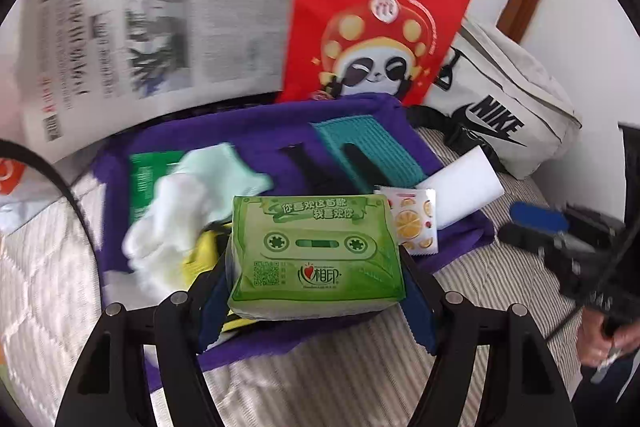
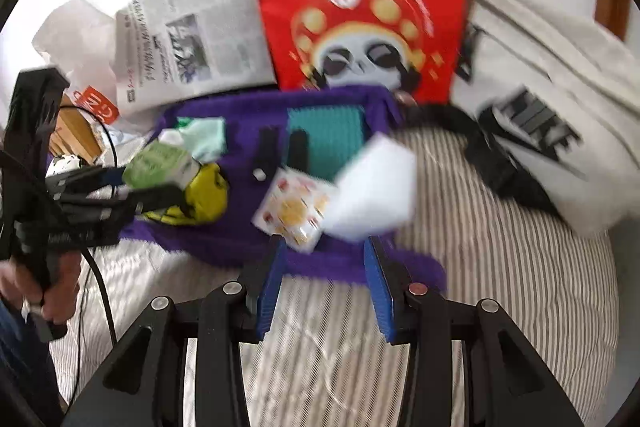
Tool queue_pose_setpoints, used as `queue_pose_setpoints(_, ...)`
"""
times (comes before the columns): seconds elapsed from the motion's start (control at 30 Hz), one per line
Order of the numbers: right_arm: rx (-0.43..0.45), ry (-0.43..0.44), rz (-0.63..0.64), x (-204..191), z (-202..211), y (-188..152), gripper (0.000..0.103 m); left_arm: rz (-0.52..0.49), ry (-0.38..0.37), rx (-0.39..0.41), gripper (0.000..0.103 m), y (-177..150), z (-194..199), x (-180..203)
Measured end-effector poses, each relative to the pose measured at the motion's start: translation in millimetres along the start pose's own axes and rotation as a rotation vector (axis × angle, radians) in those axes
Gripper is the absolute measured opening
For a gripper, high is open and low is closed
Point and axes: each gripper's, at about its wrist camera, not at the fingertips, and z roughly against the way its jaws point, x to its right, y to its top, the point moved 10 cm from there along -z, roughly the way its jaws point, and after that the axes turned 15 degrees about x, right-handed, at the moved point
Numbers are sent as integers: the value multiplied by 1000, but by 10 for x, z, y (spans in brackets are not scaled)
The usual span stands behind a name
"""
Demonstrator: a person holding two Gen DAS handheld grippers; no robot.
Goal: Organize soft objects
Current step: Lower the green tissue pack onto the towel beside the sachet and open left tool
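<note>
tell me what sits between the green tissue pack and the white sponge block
A small sachet with orange slices printed on it lies between the green tissue pack, held in the left claw, and the white sponge block. The left wrist view shows it best.

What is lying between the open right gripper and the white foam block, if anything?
Nothing covers the white foam block; it sits just beyond the right gripper, whose jaws stand open and empty. Only the orange-print sachet lies close at its left edge, touching or slightly under it, so it could get pinched along.
</note>
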Motion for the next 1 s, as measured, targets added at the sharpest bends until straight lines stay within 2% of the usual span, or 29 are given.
queue_pose_setpoints(0.1, -8, -34, -20, 171, 21, -92, 41, 0, 2, -15, 72, 4, -166, 65)
queue_pose_setpoints(0.2, -2, -22, -55, 233, 35, -119, 41, -4, -6, -26, 72, 43, -325, 145)
queue_pose_setpoints(0.3, 8, -16, -67, 277, 60, -120, 41, -64, 28, -48, 72, 29, -487, 193)
queue_pose_setpoints(0.43, 22, 9, -76, 268, 103, -109, 41, -172, 129, -87, 72, -91, -654, 130)
queue_pose_setpoints(0.5, 25, 9, -77, 266, 106, -106, 41, -164, 127, -101, 72, -135, -693, 140)
queue_pose_setpoints(0.63, 30, 20, -85, 248, 113, -115, 41, -243, 168, -113, 72, -175, -725, 170)
queue_pose_setpoints(0.9, 21, 2, -103, 308, 172, -205, 41, -220, 109, -129, 86, -174, -667, 248)
queue_pose_setpoints(1.0, 28, 3, -117, 316, 219, -219, 41, -206, 111, -131, 87, -213, -589, 245)
